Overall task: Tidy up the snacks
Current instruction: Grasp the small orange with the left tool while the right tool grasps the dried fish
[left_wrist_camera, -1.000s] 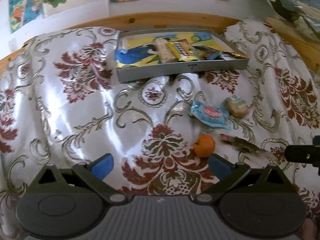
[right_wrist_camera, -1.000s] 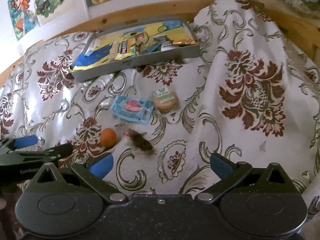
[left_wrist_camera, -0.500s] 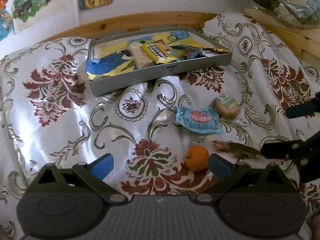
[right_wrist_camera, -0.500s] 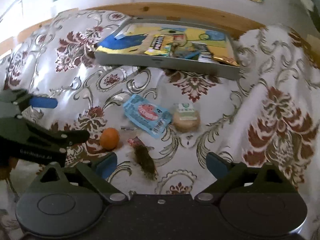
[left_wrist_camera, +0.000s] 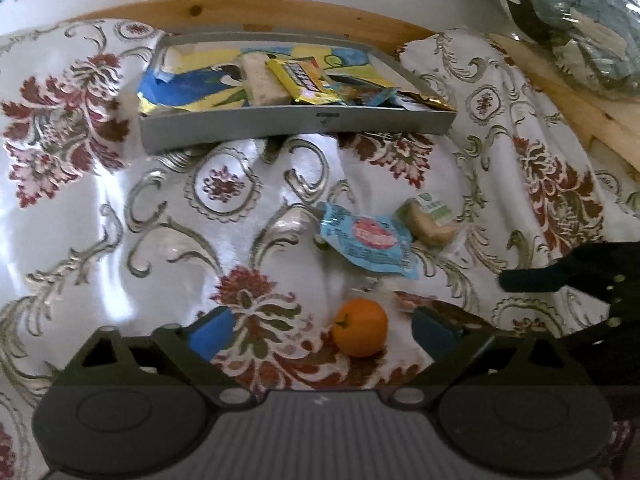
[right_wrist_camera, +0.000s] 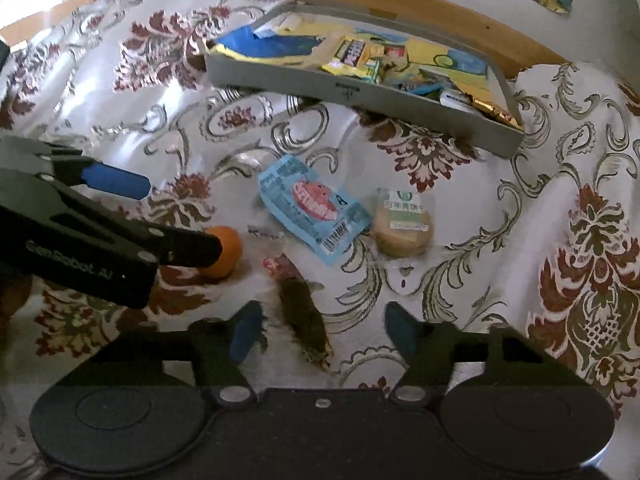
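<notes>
Both tongs stand wide open with nothing held. Between the fingers of the left tongs sits a small orange, closer to the right-hand pad and not touched by either. The right tongs straddle a dark brown snack in a clear wrapper lying lengthwise in the gap, clear of both pads. Just ahead of both lie a light-blue packet and, beside it to the right, a round wrapped cake with a green label, all on the flowered cloth. Farther off stands a grey tray filled with wrapped snacks, among them a yellow packet. Behind it runs a wooden edge.
</notes>
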The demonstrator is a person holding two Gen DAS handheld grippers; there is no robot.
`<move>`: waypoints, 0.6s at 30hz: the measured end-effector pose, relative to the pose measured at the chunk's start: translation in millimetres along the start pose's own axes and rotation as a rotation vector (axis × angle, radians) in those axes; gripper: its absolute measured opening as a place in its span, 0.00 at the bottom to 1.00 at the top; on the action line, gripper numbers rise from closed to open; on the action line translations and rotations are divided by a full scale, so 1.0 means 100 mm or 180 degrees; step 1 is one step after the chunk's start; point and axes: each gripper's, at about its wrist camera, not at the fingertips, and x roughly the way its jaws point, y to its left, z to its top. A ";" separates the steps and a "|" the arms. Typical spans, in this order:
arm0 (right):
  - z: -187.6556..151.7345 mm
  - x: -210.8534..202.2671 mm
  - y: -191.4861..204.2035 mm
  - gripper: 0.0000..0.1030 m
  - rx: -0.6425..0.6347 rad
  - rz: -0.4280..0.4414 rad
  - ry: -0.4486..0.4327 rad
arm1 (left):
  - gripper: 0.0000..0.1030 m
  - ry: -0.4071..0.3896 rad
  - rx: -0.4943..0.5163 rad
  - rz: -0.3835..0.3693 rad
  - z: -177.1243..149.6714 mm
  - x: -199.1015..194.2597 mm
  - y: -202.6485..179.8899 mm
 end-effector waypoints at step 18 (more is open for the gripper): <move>0.00 0.16 0.16 0.37 -0.0381 -0.0247 0.0029 | 0.36 0.0184 -0.0047 -0.0262 -0.01 0.26 -0.07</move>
